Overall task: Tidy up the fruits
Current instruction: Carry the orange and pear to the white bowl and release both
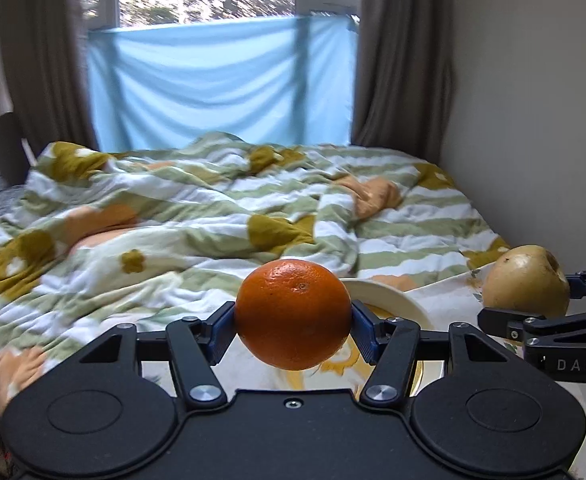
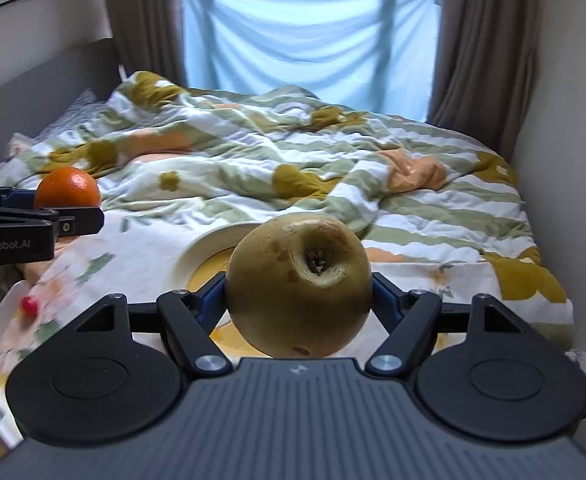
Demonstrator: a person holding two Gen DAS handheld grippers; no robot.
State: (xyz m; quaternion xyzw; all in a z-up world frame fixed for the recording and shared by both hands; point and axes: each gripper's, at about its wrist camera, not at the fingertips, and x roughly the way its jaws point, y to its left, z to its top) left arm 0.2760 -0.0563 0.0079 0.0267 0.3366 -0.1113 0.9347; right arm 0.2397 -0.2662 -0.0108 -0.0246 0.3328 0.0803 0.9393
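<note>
Left gripper (image 1: 293, 330) clamps a round, dimpled orange (image 1: 293, 314) between blue pads. Right gripper (image 2: 299, 300) clamps a smooth yellow-green pear (image 2: 299, 290). Both fruits hang above a glossy cream plate (image 2: 209, 246) on the rumpled quilt (image 2: 253, 160).

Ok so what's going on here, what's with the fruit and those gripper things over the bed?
A person is sorting fruit with two handheld grippers. The left gripper is clamped on an orange, and the right gripper is clamped on a yellowish-green pear-like fruit. Both fruits are held in the air above a cream plate that sits on a floral cloth at the foot of the bed. Neither fruit has been set down yet.
</note>
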